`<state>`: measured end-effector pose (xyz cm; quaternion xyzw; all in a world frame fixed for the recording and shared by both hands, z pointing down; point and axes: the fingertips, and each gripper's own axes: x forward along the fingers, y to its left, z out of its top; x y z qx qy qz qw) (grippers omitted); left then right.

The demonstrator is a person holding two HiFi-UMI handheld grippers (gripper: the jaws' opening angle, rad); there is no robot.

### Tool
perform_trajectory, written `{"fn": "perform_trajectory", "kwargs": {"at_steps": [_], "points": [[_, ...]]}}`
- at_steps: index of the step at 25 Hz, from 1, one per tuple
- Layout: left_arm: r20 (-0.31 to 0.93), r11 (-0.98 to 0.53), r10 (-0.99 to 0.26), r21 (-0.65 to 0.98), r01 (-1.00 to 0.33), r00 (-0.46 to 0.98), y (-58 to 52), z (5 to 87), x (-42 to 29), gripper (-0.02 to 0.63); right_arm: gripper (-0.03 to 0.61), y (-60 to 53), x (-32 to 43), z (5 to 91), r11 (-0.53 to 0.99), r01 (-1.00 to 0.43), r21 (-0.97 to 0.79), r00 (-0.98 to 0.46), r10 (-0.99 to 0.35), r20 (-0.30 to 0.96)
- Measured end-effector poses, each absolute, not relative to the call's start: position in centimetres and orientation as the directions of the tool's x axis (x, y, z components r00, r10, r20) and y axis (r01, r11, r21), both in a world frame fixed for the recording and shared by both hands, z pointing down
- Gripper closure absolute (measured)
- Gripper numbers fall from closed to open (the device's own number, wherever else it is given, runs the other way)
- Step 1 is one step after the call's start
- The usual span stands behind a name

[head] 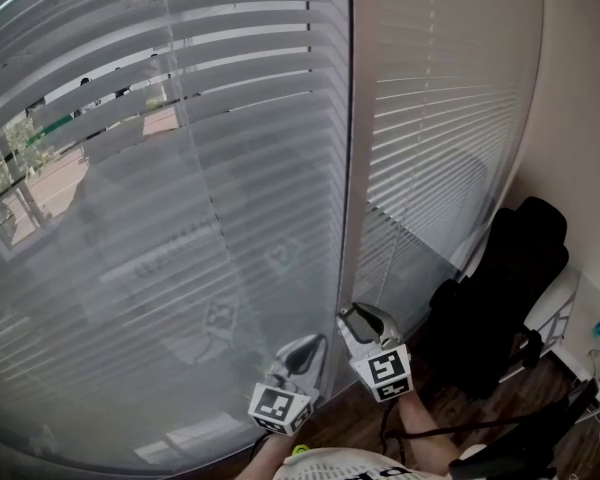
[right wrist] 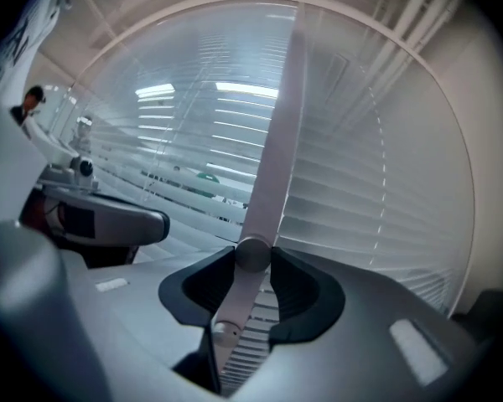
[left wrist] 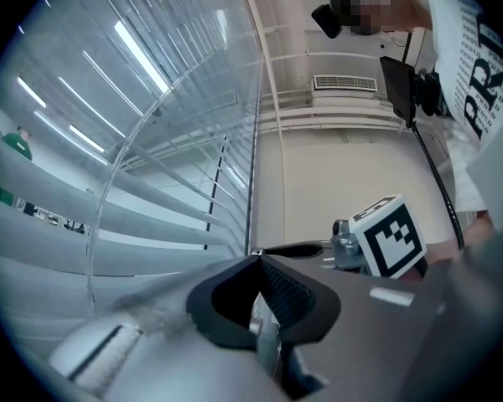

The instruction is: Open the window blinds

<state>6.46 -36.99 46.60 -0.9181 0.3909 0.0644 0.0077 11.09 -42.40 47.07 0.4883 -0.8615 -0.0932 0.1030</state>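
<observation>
— Start at the left. What does the big pane show?
— The left blind (head: pixel 180 228) hangs at full length with its slats tilted part-way. Strips of greenery and paving show between them at the far left edge. A clear rod (left wrist: pixel 94 224) hangs in front of it.
— And the left tongs (head: pixel 318 344)?
— Low down, just in front of that blind's right edge, with the marker cube toward the person. In their own view the two black pads meet at the tips (nothing is lodged between them), so they are pressed together and empty.
— Next along?
— The pale upright window post (head: pixel 346 168) that divides the two panes. The right tongs (head: pixel 352 318) sit at its foot, close beside the left pair but not touching them.
— Holding anything?
— Yes. A pale wand (right wrist: pixel 235 298) runs up between the pads, and the tips pinch its round knob from both sides. The tongs stand fairly wide to do it.
— And beyond the post?
— The right blind (head: pixel 440 118), also fully down. Its slats lie flatter and closer, with only thin bright lines between them. Further right, a black chair (head: pixel 500 288) stands by the wall on a wooden floor (head: pixel 340 423).
</observation>
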Motion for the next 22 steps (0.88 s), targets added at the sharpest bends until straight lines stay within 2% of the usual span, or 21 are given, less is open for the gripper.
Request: {"fn": "perform_trajectory", "kwargs": {"at_steps": [5,12,17,22], "points": [[-0.123,-0.692,-0.718,0.033,-0.721,0.685,-37.03,46.59,6.30,0.609,0.436,-41.50,10.54,46.36,0.455,-0.677,0.579,-0.482,-0.868,0.117],[-0.126,-0.700,-0.711,0.038,-0.713,0.692,-36.92,46.59,6.54,0.611,0.443,-41.89,10.20,46.69,0.416,-0.559,0.717,-0.458,-0.876,0.151],[-0.123,-0.695,-0.716,0.037,-0.718,0.687,-36.94,46.49,6.44,0.610,0.445,-42.03,10.26,46.83,0.426,-0.577,0.697,-0.463,-0.873,0.151],[-0.125,-0.695,-0.717,0.040,-0.718,0.686,-36.92,46.64,6.27,0.610,0.446,-42.10,10.41,46.63,0.469,-0.668,0.577,-0.486,-0.863,0.139]]}}
